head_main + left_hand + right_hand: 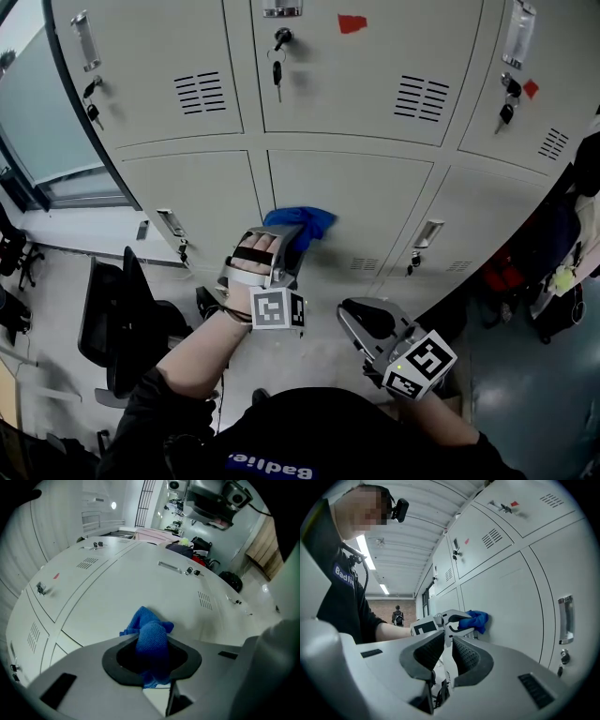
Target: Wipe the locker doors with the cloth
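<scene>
The left gripper (277, 248) is clamped on a bunched blue cloth (305, 223), its jaws closed round the middle of the fabric so that folds stick out past the tips and a scrap hangs below them. The cloth is pressed flat against the lower middle locker door (375, 202), near that door's upper left corner and just under the seam with the row above. The person's left hand (249, 274) is wrapped round the gripper body, the forearm reaching up from below. The right gripper (448, 644) is held back from the lockers, well apart from the cloth and to the right of the left one; its ribbed jaws stand at a narrow gap with nothing between them. On the upper row, a key (277, 73) hangs from the middle door's lock and a red sticker (352, 23) sits beside it. A metal handle (428, 232) is on the lower right door, and a black office chair (117, 319) stands on the floor at the left
</scene>
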The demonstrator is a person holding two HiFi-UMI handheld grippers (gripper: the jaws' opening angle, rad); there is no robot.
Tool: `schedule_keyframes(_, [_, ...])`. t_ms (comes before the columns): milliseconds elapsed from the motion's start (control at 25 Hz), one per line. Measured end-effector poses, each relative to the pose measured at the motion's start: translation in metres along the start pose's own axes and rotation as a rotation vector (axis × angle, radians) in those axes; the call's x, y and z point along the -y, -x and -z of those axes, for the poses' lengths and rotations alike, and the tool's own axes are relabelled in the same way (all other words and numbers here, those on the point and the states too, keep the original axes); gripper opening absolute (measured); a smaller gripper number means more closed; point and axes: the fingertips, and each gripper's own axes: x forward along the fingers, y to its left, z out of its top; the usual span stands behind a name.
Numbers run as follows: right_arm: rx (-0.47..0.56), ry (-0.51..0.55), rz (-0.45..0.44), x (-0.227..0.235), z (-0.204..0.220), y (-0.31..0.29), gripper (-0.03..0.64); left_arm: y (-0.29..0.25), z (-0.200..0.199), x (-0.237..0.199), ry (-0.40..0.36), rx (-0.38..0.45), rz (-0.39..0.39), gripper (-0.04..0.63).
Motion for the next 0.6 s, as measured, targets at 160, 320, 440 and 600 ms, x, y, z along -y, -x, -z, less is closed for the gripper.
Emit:
schedule_keyframes(160, [0.001, -0.004, 0.011, 0.004, 0.001, 0.005, 0.048, -0.008, 0.014, 0.045, -0.025, -0.034, 0.093, 0.101])
schedule_keyframes(320, [0.000, -0.012, 0.020, 0.008, 0.005, 0.010, 0.048, -0.012, 0.018, 0.063, -0.024, -0.043, 0.120, 0.102])
schedule_keyframes(440, [0.004, -0.016, 0.021, 0.010, 0.005, 0.014, 0.048, -0.010, 0.015, 0.057, -0.023, -0.046, 0.121, 0.103])
schedule_keyframes(600, [0.014, -0.015, 0.015, 0.011, 0.003, 0.020, 0.048, 0.005, -0.002, 0.013, 0.021, -0.033, 0.056, 0.103])
